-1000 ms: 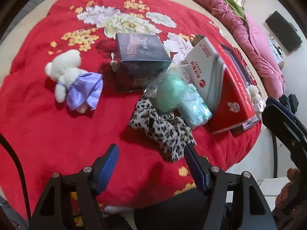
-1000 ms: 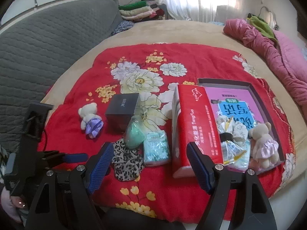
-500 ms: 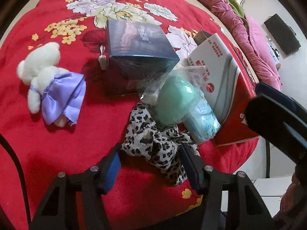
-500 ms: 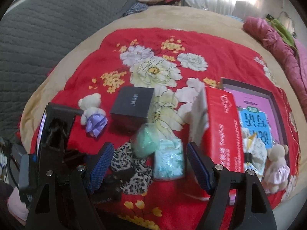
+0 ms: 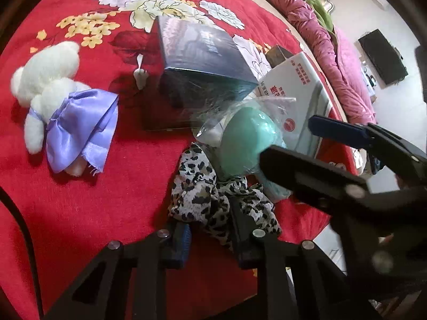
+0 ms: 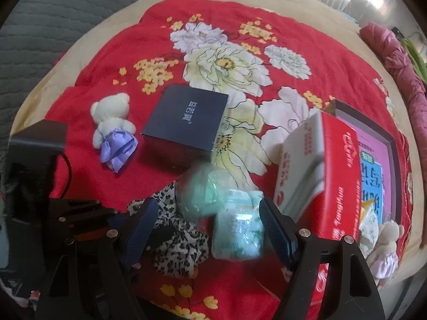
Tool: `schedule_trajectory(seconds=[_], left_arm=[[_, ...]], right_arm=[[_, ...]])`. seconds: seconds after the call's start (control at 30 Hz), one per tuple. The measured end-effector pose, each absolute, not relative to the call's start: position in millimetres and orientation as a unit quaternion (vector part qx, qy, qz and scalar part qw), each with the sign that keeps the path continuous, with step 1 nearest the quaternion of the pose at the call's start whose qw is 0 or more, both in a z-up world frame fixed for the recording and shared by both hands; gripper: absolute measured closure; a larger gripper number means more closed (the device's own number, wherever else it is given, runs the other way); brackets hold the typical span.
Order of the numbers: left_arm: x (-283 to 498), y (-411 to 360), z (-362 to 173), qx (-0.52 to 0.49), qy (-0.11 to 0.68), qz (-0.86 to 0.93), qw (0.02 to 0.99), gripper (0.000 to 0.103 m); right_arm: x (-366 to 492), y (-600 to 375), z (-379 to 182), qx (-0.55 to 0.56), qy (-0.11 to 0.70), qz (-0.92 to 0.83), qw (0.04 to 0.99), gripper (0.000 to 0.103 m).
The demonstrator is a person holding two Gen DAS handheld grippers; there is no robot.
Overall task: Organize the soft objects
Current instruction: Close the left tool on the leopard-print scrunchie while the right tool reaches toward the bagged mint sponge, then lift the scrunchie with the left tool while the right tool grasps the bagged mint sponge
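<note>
A leopard-print cloth lies on the red flowered blanket. My left gripper has its fingers narrowed around the cloth's near edge and grips it. A green bagged soft item and a pale tissue pack lie beside the cloth. My right gripper is open above the green item and tissue pack. A white teddy in a purple dress lies to the left; it also shows in the right wrist view.
A dark blue box stands behind the cloth. A red and white carton leans on an open tray box holding a small bear and packets. A pink quilt lies far right. The bed edge is near.
My left gripper moved forward onto the leopard cloth and narrowed its fingers on it. My right gripper came down and forward over the green item and tissue pack.
</note>
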State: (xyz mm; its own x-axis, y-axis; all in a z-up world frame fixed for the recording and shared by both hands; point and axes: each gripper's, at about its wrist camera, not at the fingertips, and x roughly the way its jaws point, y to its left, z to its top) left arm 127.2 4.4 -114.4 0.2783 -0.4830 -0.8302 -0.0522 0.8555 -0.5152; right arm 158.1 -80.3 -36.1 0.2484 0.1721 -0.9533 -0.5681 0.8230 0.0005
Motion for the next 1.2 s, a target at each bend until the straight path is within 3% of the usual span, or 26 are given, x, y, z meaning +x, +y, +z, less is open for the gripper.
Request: schedule_trajectory(seconds=[0.2, 0.37, 0.57, 0.9, 1.2], left_arm=[[128, 8, -118, -0.244, 0.582, -0.145, 0.762, 0.080], [127, 8, -117, -0.240, 0.582, -0.145, 0.764, 0.080], [127, 7, -116, -0.239, 0.581, -0.142, 0.765, 0.080], [117, 2, -104, -0.219, 0.567, -0.141, 0.781, 0.091], [100, 0, -80, -0.200, 0.541, -0.134, 0.806, 0.093]], right_arm=[[168, -70, -53, -0.183, 0.581, 0.240, 0.756, 0.025], [171, -72, -69, -0.174, 0.599, 0.240, 0.744, 0.056], [169, -80, -67, -0.136, 0.582, 0.247, 0.762, 0.061], [153, -112, -28, -0.075, 0.543, 0.232, 0.804, 0.062], [138, -132, 11, -0.035, 0.506, 0.232, 0.830, 0.062]])
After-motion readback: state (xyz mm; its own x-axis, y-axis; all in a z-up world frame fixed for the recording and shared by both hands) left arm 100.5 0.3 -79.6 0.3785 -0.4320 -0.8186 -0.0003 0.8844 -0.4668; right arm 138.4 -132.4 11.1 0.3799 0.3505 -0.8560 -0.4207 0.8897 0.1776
